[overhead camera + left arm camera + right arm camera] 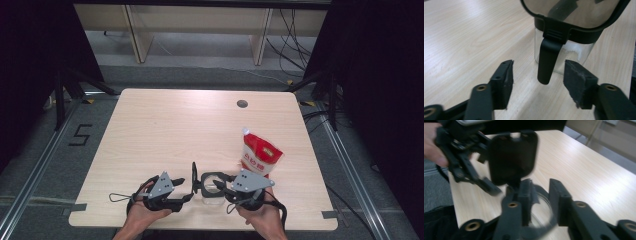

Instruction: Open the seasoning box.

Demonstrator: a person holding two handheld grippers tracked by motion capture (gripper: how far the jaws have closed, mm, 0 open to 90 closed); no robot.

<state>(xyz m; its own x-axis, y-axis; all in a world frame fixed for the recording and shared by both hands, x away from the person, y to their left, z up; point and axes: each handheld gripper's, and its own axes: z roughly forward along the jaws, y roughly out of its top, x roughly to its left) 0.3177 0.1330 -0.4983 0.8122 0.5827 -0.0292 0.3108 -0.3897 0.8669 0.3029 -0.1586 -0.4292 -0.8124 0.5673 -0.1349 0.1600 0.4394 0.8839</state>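
At the near edge of the table [165, 120], a small glass jar [212, 192] with a black rim stands between the two hand-held tools, its hinged black lid [194, 177] swung up and standing on edge on the jar's left side. The left gripper [189, 187] lies just left of the jar with its jaws parted and nothing pinched; the left gripper view shows what the high view cannot: the lid's black tab [547, 62] hangs free between the two pads [506, 82], clear of both, and a white powdery layer sits in the jar's bottom. The right gripper [222, 186] reaches in over the jar's rim; the right gripper view, blurred, shows its jaws apart above the jar's mouth [539, 212], with no firm grip visible, and the raised lid with the other tool beyond. Farther back and to the right, a red and white pouch [259, 156] lies flat on the table.
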